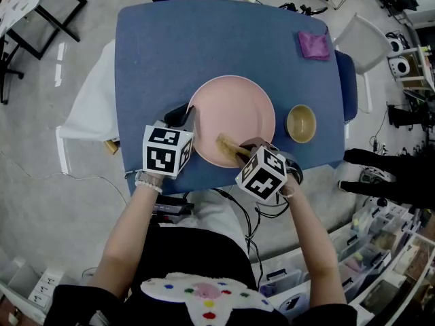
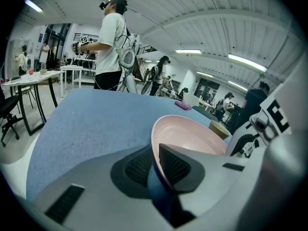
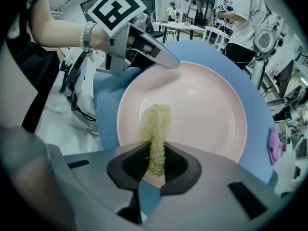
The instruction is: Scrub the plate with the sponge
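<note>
A pink plate (image 1: 234,111) lies on the blue table (image 1: 170,53). My left gripper (image 1: 188,116) is shut on the plate's left rim (image 2: 155,143), one jaw inside the plate and one outside. My right gripper (image 1: 239,150) points straight down over the plate's near part, shut on a yellowish sponge (image 1: 228,145). In the right gripper view the sponge (image 3: 156,129) is squeezed between the pads and its free end rests on the plate (image 3: 202,109). The left gripper (image 3: 166,59) shows there at the plate's far rim.
A small tan bowl (image 1: 300,123) stands to the right of the plate. A purple cloth (image 1: 313,45) lies at the table's far right corner. White chairs stand at the table's left (image 1: 85,114) and right (image 1: 363,43). People stand at the room's far end (image 2: 113,42).
</note>
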The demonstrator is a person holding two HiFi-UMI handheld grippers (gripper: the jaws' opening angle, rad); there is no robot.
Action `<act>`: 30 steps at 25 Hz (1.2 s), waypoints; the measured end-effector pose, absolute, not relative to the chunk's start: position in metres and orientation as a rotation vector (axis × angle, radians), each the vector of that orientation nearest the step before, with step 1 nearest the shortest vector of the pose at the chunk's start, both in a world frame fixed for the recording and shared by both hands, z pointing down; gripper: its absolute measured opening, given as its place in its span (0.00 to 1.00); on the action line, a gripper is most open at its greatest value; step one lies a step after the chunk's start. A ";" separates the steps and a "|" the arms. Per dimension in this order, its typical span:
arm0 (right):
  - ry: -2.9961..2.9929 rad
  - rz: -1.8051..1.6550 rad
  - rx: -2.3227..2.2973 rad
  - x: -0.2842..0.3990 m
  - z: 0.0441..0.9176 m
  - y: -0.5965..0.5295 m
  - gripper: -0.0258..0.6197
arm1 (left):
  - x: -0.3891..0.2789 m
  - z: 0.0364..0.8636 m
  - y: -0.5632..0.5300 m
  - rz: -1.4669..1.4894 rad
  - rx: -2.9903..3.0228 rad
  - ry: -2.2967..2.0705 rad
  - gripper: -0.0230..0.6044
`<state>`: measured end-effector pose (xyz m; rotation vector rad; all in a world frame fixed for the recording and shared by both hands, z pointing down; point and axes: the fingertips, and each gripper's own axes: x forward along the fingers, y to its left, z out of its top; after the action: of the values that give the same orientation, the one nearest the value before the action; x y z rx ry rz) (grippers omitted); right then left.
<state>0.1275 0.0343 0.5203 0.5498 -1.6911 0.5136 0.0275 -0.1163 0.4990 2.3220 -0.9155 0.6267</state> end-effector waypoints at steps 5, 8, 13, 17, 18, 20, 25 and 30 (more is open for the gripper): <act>-1.598 0.502 0.621 0.162 0.520 0.026 0.13 | 0.027 0.499 -0.117 0.627 2.320 -0.911 0.12; -1.546 0.467 0.668 0.179 0.520 0.017 0.13 | 0.028 0.499 -0.117 0.626 2.319 -0.909 0.12; -1.457 0.365 0.724 0.204 0.522 -0.003 0.13 | 0.028 0.499 -0.116 0.628 2.319 -0.916 0.12; -1.402 0.283 0.775 0.220 0.521 -0.024 0.13 | 0.029 0.498 -0.115 0.630 2.320 -0.915 0.12; -1.392 0.267 0.785 0.222 0.521 -0.029 0.13 | 0.029 0.498 -0.115 0.629 2.319 -0.914 0.12; -1.380 0.244 0.810 0.225 0.522 -0.040 0.13 | 0.029 0.499 -0.115 0.628 2.317 -0.915 0.12; -1.380 0.249 0.913 0.228 0.521 -0.066 0.13 | 0.027 0.498 -0.116 0.625 2.308 -0.925 0.12; -1.386 0.252 0.986 0.226 0.520 -0.086 0.13 | 0.025 0.499 -0.117 0.633 2.309 -0.924 0.12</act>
<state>0.2262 -0.0858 0.5200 0.9862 -1.3856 0.2523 0.0254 -0.1174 0.4992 2.3091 -0.9244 0.6330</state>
